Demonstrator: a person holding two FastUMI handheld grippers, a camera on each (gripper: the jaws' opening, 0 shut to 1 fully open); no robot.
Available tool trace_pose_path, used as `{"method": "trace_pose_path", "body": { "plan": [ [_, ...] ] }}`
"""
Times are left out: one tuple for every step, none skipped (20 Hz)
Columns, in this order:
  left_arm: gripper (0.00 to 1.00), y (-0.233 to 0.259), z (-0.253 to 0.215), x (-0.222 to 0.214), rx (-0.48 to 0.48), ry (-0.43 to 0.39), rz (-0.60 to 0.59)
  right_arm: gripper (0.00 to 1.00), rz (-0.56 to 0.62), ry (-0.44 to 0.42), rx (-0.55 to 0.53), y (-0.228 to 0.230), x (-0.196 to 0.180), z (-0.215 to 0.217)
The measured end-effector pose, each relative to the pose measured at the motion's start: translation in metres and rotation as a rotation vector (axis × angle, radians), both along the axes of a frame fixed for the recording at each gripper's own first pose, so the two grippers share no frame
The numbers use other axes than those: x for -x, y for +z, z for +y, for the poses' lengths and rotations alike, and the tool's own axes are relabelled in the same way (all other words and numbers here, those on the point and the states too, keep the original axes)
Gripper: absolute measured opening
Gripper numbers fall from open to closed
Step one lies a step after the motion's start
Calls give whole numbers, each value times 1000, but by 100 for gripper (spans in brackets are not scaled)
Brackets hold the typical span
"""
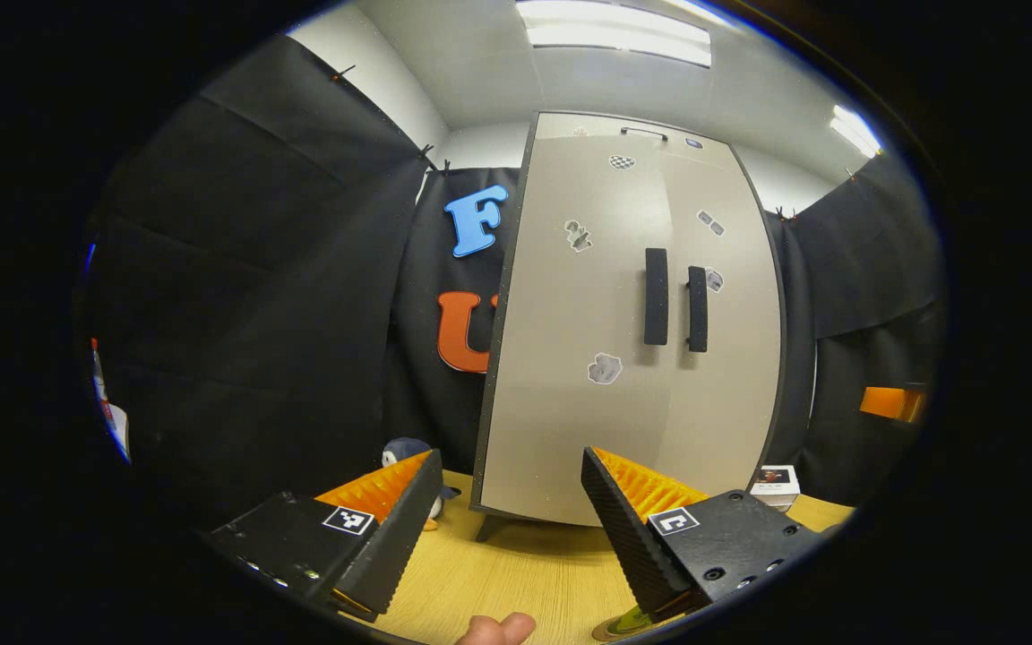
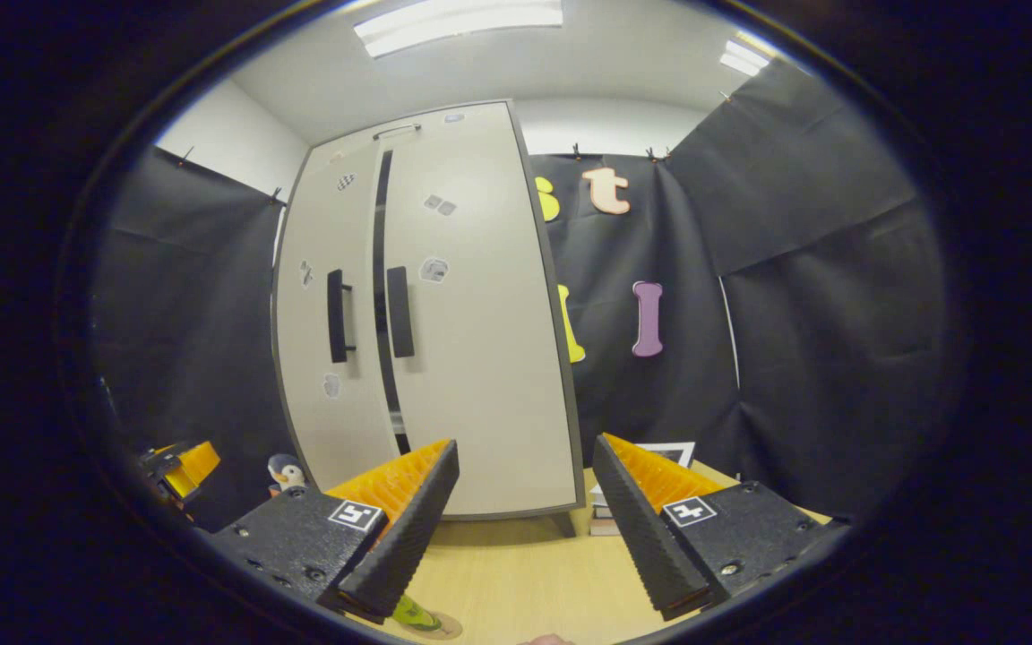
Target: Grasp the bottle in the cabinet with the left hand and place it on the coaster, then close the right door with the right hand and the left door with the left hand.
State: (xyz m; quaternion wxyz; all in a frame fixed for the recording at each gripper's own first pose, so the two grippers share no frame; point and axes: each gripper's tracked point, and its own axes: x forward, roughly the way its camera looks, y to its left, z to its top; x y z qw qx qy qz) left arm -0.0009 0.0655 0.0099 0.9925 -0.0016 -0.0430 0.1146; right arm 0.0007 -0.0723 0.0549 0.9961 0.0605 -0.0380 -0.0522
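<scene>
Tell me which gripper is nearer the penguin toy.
Left. The left gripper has the penguin toy just behind its own left finger; from the right gripper it sits small and far off to the left.

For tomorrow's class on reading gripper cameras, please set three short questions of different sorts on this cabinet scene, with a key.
1. True or false: the left gripper holds a bottle.
2. In the right gripper view, what shows between the left door and the right door? A) a dark gap B) a hanging towel C) a hand
3. Fill in: a toy ____ stands on the table beside the cabinet.

Key
1. False: its fingers stand apart with nothing between them.
2. A.
3. penguin.
</scene>
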Motion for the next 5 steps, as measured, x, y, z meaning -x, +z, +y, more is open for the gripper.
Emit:
{"method": "trace_pose_path", "body": {
  "plan": [
    [95, -1, -2, 1, 2, -4, 2, 99, 0, 0, -1, 0, 0, -1],
    [99, -2, -4, 1, 5, -8, 5, 99, 4, 0, -2, -1, 0, -2],
    [95, -1, -4, 3, 8, -7, 5, 99, 6, 3, -3, -1, -1, -2],
    [95, -2, -5, 3, 11, -7, 4, 100, 8, 5, -4, -1, -2, -3],
    [100, -3, -7, 3, 15, -12, 6, 100, 8, 7, -4, 0, -3, -2]
  ]
}}
